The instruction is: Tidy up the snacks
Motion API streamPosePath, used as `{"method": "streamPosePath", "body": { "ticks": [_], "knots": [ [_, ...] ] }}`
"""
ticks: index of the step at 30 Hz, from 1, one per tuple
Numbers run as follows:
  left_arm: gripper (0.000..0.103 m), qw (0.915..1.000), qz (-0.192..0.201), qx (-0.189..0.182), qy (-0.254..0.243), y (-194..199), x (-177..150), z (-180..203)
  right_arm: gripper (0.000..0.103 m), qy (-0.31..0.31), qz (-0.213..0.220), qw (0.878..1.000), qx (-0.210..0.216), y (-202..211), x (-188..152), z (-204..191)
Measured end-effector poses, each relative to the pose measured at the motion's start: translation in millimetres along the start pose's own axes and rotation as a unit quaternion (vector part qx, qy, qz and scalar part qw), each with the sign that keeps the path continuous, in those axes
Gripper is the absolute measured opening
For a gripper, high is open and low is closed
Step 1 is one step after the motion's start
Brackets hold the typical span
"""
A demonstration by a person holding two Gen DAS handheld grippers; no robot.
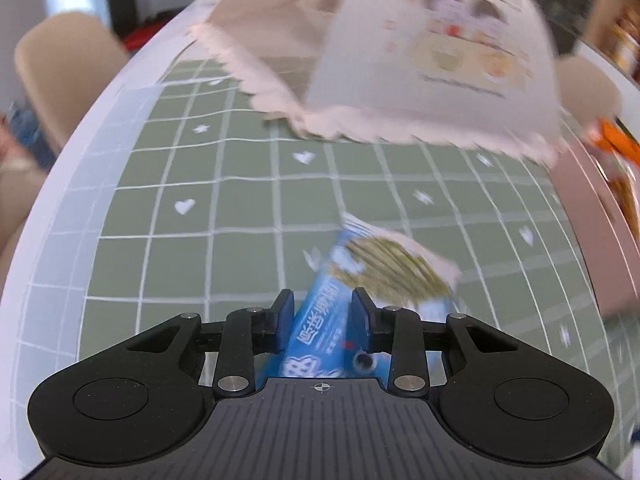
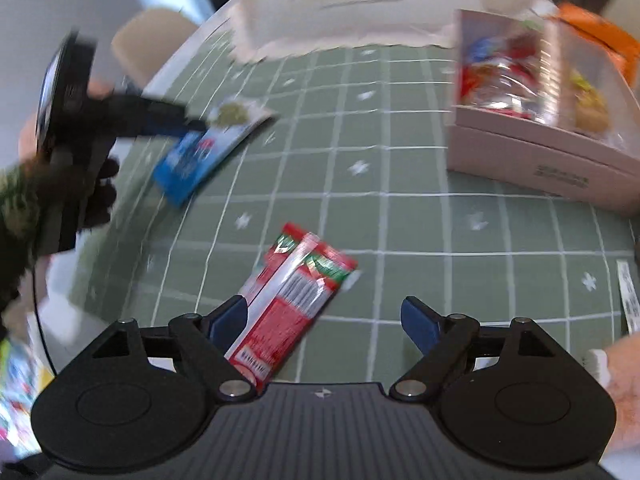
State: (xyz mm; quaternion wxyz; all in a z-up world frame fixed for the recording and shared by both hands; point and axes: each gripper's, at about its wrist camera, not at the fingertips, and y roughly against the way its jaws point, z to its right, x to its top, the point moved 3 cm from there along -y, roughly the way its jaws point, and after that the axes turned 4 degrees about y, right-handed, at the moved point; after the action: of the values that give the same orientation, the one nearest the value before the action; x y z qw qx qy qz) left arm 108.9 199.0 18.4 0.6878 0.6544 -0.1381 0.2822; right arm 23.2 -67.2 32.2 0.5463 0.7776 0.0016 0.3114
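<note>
Green checked tablecloth [image 1: 224,216]; left jaws clamp blue snack packet [image 1: 332,312], right jaws spread around red packet [image 2: 288,304]

Beige chairs [image 1: 68,76] ring a white table [image 1: 60,208] with green checked mat [image 1: 240,208].

I see open green surface [image 2: 420,168] mid-way — room to pass. The pink box [image 2: 540,152] blocks the right; the white bag [image 2: 360,4] walls the far side.

Left gripper [image 1: 322,316] clamped on blue snack packet [image 1: 360,280], packet held over green grid mat [image 1: 180,168]. Big white bag [image 1: 432,52], blurred, at mat's far edge. Pink box [image 1: 592,208] at right edge. Beige chair [image 1: 64,68] beyond table's left edge.
</note>
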Motion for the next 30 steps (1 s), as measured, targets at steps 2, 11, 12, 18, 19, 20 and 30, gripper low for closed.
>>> {"method": "streamPosePath", "body": {
  "ticks": [2, 11, 12, 18, 19, 20, 30],
  "knots": [
    [0.036, 0.9994, -0.002, -0.012, -0.032, 10, -17, 12, 0.084, 0.002, -0.009, 1.0, 0.01, -2, -2, -4],
    [0.036, 0.9983, -0.004, -0.036, -0.044, 57, -94, 35, 0.085, 0.019, -0.044, 0.999, 0.008, -27, -4, -16],
    [0.036, 0.9988, -0.005, -0.035, -0.035, 61, -98, 33, 0.085, 0.025, -0.046, 0.999, 0.005, -31, -2, -19],
    [0.035, 0.9989, -0.01, -0.024, 0.04, 85, -120, 12, 0.088, 0.035, -0.044, 0.998, 0.012, -38, 5, -31],
    [0.035, 0.9983, -0.009, -0.022, 0.053, 89, -122, 8, 0.088, 0.034, -0.041, 0.998, 0.021, -39, 8, -35],
    [0.035, 0.9975, -0.007, -0.019, 0.067, 93, -124, 4, 0.088, 0.03, -0.032, 0.999, 0.02, -37, 10, -37],
    [0.033, 0.985, 0.016, -0.014, 0.171, 140, -143, -25, 0.101, 0.051, 0.026, 0.998, 0.031, -69, 90, -81]
  ]
}}
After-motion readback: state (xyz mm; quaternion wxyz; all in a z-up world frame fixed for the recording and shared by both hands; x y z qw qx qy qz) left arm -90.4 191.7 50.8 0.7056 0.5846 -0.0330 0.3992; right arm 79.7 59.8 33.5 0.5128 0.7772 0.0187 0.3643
